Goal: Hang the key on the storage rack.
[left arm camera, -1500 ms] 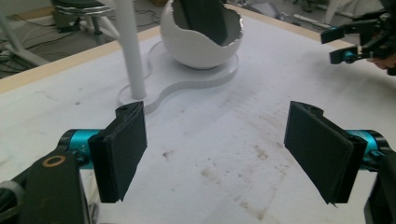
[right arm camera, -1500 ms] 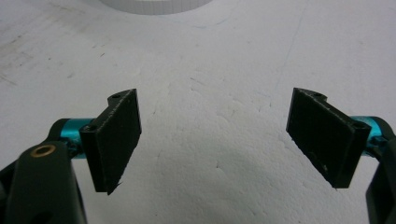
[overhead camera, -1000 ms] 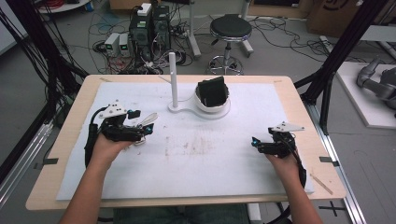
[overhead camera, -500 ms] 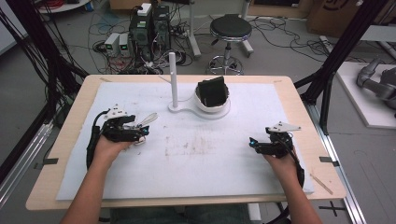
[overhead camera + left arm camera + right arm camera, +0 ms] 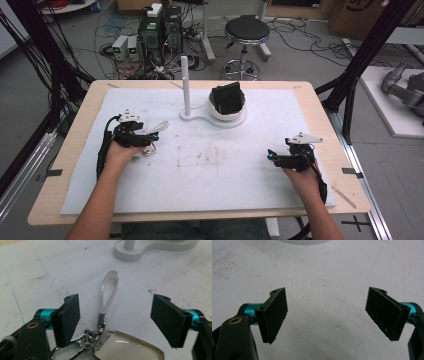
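Note:
A keychain lies on the white sheet (image 5: 235, 175): a clear strap loop (image 5: 110, 287), a small metal clasp (image 5: 102, 320) and a metal-framed clear tag (image 5: 125, 348). My left gripper (image 5: 115, 315) hangs low over it, a black pad on each side, neither one touching it. Its jaws have just been closing a little and still stand wide, with the clasp and tag between them. From the high view, the left gripper (image 5: 151, 141) points right at the table's left, the strap loop (image 5: 161, 126) just past its tips. At the right, my right gripper (image 5: 270, 154) (image 5: 327, 315) rests open over bare sheet.
A white stand (image 5: 200, 118) with an upright post (image 5: 184, 82) and a round cup holding a black object (image 5: 227, 99) sits at the back middle of the sheet. The wooden table edge (image 5: 320, 107) frames the sheet. A stool and computer boxes stand beyond.
My left gripper has sunk a little toward the sheet and edged right over the keychain. The right gripper has stayed where it was.

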The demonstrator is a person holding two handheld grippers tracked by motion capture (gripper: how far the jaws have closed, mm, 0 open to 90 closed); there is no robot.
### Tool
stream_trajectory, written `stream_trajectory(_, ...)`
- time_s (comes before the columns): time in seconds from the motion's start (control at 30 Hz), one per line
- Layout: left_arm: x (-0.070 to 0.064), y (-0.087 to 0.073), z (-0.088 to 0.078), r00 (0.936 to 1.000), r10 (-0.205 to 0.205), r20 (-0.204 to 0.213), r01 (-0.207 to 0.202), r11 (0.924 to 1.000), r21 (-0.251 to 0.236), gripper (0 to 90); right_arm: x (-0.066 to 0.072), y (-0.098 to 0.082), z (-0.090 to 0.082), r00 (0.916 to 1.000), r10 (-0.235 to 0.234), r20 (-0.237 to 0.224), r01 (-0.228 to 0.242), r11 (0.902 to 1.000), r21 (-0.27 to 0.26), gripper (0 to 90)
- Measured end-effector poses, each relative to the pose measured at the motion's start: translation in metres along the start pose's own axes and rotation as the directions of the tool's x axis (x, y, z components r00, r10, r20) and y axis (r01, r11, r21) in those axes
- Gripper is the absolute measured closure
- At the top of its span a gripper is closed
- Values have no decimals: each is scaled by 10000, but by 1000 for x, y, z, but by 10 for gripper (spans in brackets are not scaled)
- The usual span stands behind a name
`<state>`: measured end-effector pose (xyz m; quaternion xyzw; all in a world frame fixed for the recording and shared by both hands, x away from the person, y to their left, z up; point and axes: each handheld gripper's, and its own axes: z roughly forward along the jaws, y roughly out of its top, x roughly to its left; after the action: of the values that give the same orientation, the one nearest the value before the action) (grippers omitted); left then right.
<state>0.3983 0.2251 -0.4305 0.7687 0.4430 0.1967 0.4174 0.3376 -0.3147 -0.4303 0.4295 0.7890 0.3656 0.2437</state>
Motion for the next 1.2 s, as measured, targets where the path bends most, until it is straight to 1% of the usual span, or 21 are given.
stream_trajectory(0.03, 0, 0, 0, 10000, 0, 0, 0, 10000, 0, 285, 0, -1, -1, 10000, 0, 19, 0, 10000, -30, 182)
stream_trajectory(0.1, 5, -2, 5, 9999, -127, -91, 128, 9999, 73, 304, -1, -2, -2, 10000, 47, 39, -47, 10000, -29, 182)
stream_trajectory(0.17, 6, -3, 7, 9998, -170, -57, 171, 9998, 134, 330, -2, -3, -3, 9999, 85, 72, -85, 10000, -20, 182)
stream_trajectory(0.23, 6, -3, 9, 9999, -106, -69, 107, 9998, 154, 351, -3, -4, -3, 9999, 105, 69, -105, 9999, 25, 182)
stream_trajectory(0.27, 6, -4, 12, 10000, -45, -39, 46, 9996, 266, 358, -4, -4, -3, 9999, 104, 87, -105, 9999, 42, 182)
stream_trajectory(0.3, 6, -4, 13, 9999, 50, -112, -47, 9996, 292, 370, -3, -4, -3, 9999, 112, 86, -112, 9999, 44, 182)
stream_trajectory(0.33, 6, -4, 13, 9999, 50, -112, -47, 9996, 292, 385, -3, -4, -2, 9999, 106, 68, -106, 9999, 35, 182)
stream_trajectory(0.37, 5, -5, 14, 9996, 168, -211, -160, 9991, 397, 390, -3, -4, -2, 10000, 81, 57, -81, 10000, 50, 182)
stream_trajectory(0.5, 6, -6, 19, 9994, 245, -229, -231, 9980, 589, 412, -2, -3, -1, 10000, -16, 16, 16, 10000, 57, 182)
stream_trajectory(0.53, 6, -8, 22, 9993, 260, -254, -239, 9964, 811, 414, -2, -3, -1, 10000, -11, 18, 11, 10000, 45, 182)
stream_trajectory(0.63, 5, -8, 24, 9986, 356, -384, -321, 9955, 887, 426, -2, -3, -1, 10000, -3, 6, 3, 10000, 30, 182)
stream_trajectory(0.73, 6, -8, 23, 9984, 387, -410, -349, 9954, 887, 492, -3, -4, -1, 10000, 18, -34, -18, 9999, 106, 182)
stream_trajectory(0.83, 7, -9, 22, 9988, 319, -372, -290, 9967, 754, 603, -4, -5, 1, 10000, -31, -59, 32, 9998, 186, 182)
stream_trajectory(0.9, 6, -9, 22, 9981, 503, -355, -475, 9959, 764, 643, -4, -4, 1, 10000, -25, -64, 26, 9998, 173, 182)
stream_trajectory(0.93, 6, -9, 22, 9981, 503, -355, -475, 9959, 764, 658, -4, -4, 1, 10000, -25, -64, 26, 9998, 173, 182)
stream_trajectory(1.0, 3, -10, 22, 9953, 952, -195, -934, 9926, 770, 732, -2, -4, 1, 9999, -76, -140, 78, 9999, 148, 182)
stream_trajectory(1.03, 3, -10, 22, 9953, 952, -195, -934, 9926, 770, 770, -2, -4, 1, 9998, -133, -151, 136, 9998, 158, 182)
stream_trajectory(1.07, 1, -10, 22, 9931, 1161, -152, -1147, 9905, 764, 800, -1, -4, 1, 9998, -118, -154, 120, 9998, 153, 182)
stream_trajectory(1.13, -2, -10, 22, 9895, 1428, -241, -1406, 9870, 776, 808, -1, -3, 1, 9999, -110, -127, 112, 9998, 167, 182)
stream_trajectory(1.17, -1, -10, 22, 9895, 1422, -240, -1400, 9871, 772, 810, -2, -4, 1, 9999, -117, -121, 119, 9998, 173, 182)
stream_trajectory(1.2, -1, -10, 22, 9911, 1321, -188, -1304, 9887, 744, 811, -1, -4, 0, 9999, -83, -116, 85, 9997, 209, 182)
